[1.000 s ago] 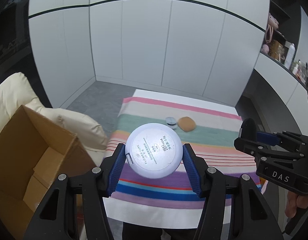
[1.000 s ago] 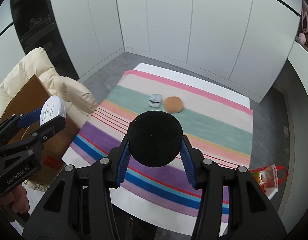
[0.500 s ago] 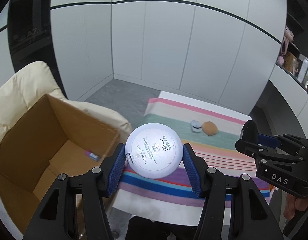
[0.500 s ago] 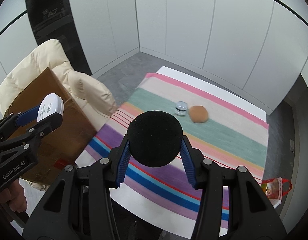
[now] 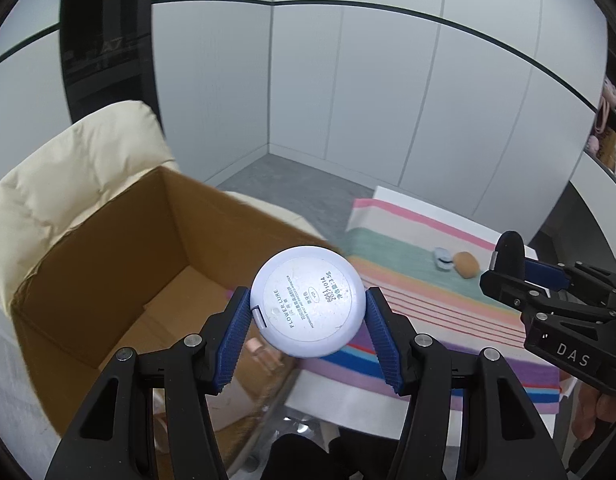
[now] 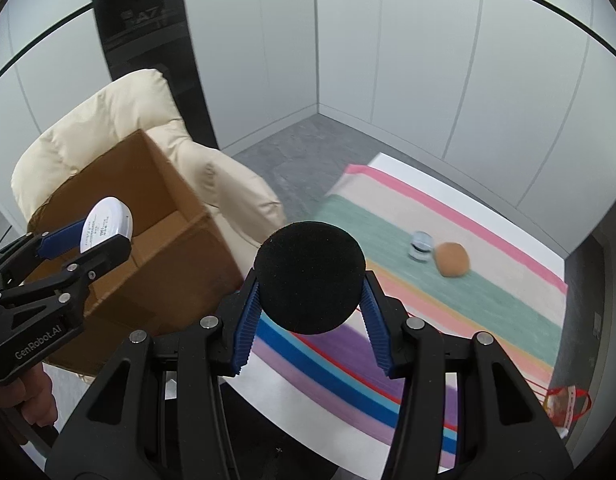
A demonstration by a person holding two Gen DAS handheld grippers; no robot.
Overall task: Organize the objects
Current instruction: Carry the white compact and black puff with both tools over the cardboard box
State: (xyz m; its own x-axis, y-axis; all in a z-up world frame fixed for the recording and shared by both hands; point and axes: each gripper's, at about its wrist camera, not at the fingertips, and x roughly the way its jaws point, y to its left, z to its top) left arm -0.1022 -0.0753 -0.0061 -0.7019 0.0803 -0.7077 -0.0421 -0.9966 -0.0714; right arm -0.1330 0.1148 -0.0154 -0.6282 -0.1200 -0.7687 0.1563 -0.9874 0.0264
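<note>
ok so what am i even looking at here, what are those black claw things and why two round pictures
Each black claw is a handheld two-finger gripper; a person holds one in each hand. Each carries a fisheye camera looking along its fingers, hence two round pictures. The left gripper clamps a white powder compact over an open cardboard box on a cream chair. The right gripper clamps a black sponge puff. On the striped cloth lie a tan puff and a small bluish item.
</note>
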